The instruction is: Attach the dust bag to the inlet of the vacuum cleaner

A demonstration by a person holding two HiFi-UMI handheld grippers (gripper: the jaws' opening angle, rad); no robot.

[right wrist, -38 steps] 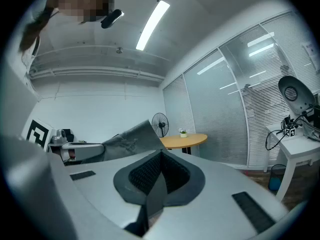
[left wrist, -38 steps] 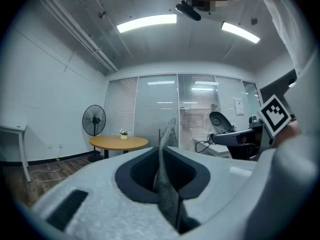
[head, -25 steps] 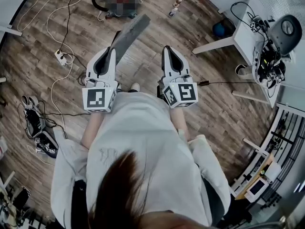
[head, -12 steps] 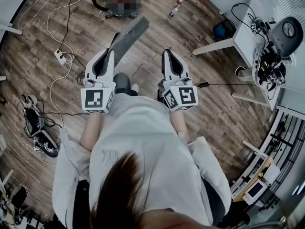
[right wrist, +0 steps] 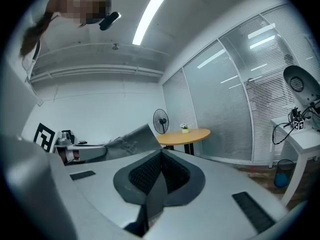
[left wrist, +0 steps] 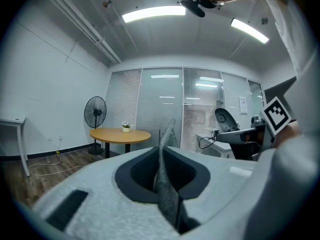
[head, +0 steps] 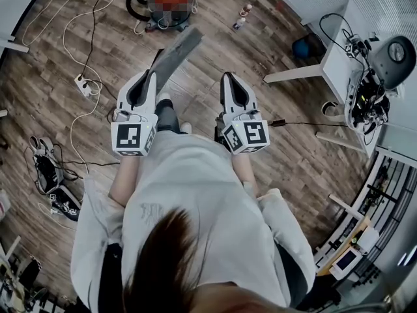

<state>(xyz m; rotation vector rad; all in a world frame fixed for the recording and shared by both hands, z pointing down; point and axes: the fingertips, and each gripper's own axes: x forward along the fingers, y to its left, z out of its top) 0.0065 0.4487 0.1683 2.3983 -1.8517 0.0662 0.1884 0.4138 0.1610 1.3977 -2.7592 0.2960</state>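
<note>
Wood-plank floor (head: 313,162), cluttered at its edges. At the far end a vacuum cleaner (head: 168,17), two small bottles (head: 245,10) upright just right of it. Left, a white power strip (head: 83,83) among looping white cables (head: 65,38); nearer, dark shoes (head: 44,169) tangled with black leads. Right, a blue bin (head: 300,47) by white table legs (head: 293,75), a black cable (head: 306,115) running across the planks

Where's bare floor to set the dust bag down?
Bare wood lies between the vacuum cleaner, the bottles and the white table, and more below the black cable at the person's right. The left is crowded with white cords, the power strip and shoes.
</note>
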